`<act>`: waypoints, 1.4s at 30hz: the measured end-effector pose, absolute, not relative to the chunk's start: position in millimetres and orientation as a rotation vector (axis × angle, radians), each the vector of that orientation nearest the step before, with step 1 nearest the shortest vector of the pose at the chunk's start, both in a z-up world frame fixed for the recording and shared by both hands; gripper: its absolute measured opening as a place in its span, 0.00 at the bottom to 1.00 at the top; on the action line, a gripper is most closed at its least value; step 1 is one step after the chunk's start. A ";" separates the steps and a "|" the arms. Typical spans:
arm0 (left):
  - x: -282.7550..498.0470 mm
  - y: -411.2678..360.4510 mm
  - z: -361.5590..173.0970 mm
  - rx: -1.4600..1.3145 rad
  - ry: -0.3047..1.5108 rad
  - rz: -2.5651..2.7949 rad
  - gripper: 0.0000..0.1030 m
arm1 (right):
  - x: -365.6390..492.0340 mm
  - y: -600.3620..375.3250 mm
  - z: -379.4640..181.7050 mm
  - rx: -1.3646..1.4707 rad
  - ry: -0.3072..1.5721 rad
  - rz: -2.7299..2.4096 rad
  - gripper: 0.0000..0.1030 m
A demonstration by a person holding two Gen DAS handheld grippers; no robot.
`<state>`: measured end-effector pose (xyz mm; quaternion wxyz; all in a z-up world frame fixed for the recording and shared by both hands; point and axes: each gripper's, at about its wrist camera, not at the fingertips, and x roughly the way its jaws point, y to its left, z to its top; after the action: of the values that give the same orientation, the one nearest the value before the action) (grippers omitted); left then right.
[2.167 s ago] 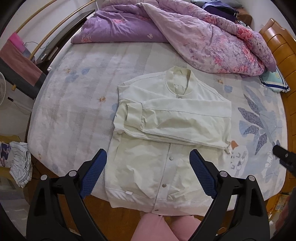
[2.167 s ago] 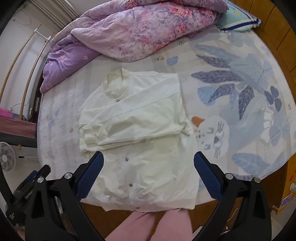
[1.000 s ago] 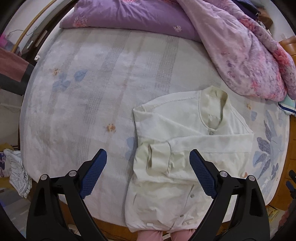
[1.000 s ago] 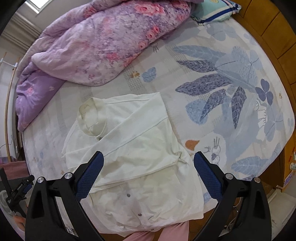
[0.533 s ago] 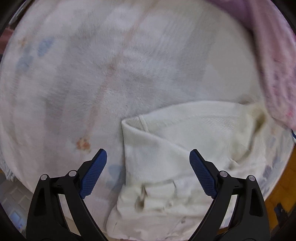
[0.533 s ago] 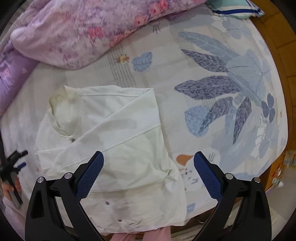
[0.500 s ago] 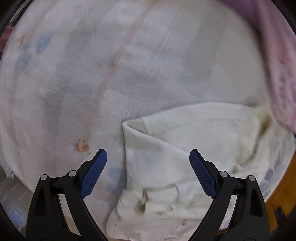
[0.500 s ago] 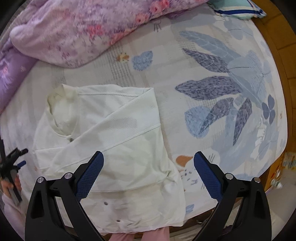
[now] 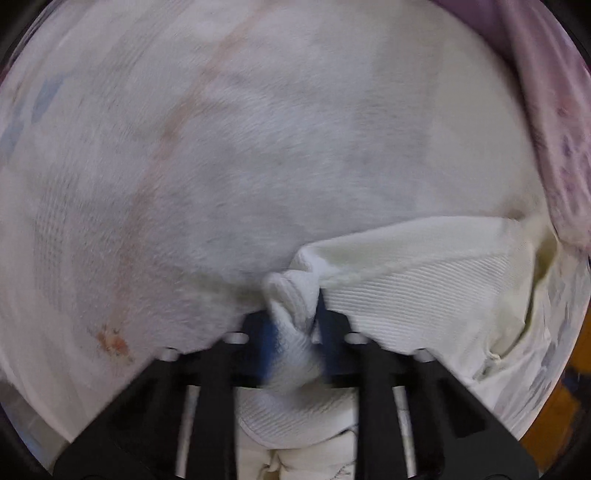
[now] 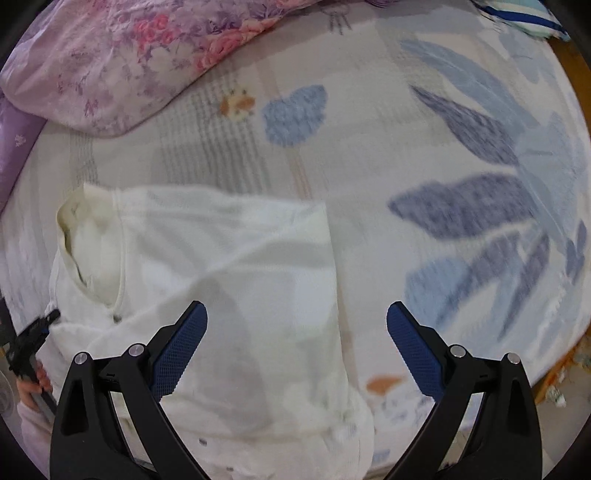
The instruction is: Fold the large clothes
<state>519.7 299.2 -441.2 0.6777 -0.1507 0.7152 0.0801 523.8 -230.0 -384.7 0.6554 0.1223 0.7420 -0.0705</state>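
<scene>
1. Two grippers over one cream jacket, spread flat on bed sheet with blue leaf print.
2. Left gripper: jaws just closing, now nearly together, pinching bunched corner of jacket at shoulder edge; fabric pushed up in small fold between blue pads.
3. Pointing straight down, very close to sheet; picture blurred.
4. Right gripper: jaws wide apart, holding nothing, touching nothing.
5. Hanging above other shoulder side of jacket, right edge of cloth lying between both fingers.
6. Collar at left in right wrist view, near pink-purple quilt.
7. Left gripper seen small at far left edge there, on jacket edge, with a hand in pink sleeve below.
8. Striped pillow in upper right corner.
</scene>
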 end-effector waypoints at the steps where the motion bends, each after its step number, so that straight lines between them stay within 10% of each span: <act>1: 519.6 294.7 -437.1 -0.301 1.603 0.182 0.14 | 530.6 -232.6 -392.6 0.283 1.680 -0.150 0.91; 4: 516.5 288.5 -425.0 -0.253 1.585 0.162 0.13 | 548.1 -239.0 -421.5 0.337 1.737 -0.089 0.89; 6: 512.7 288.1 -415.3 -0.250 1.572 0.152 0.13 | 559.3 -244.3 -447.1 0.364 1.801 -0.077 0.63; 10: 506.3 287.8 -405.3 -0.241 1.570 0.139 0.13 | 574.4 -249.5 -482.3 0.433 1.877 -0.059 0.60; 22: 522.4 267.5 -409.7 -0.167 1.572 0.137 0.14 | 606.6 -251.4 -484.5 0.328 1.952 -0.017 0.62; 26: 518.8 262.0 -414.2 -0.181 1.564 0.153 0.14 | 605.8 -231.0 -510.3 0.283 1.969 0.146 0.94; 37: 513.2 258.9 -437.6 -0.218 1.548 0.154 0.16 | 595.9 -215.2 -504.3 0.056 1.892 0.132 0.92; 40: 510.6 257.7 -439.7 -0.225 1.540 0.153 0.17 | 590.4 -224.3 -491.7 0.091 1.836 0.066 0.73; 42: 506.4 253.9 -438.3 -0.199 1.529 0.147 0.16 | 580.6 -235.8 -478.2 0.202 1.808 0.021 0.31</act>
<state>506.4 253.9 -438.3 0.7146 -0.0898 0.6905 0.0665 580.6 -235.8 -478.2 0.6141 0.0878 0.7843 0.0092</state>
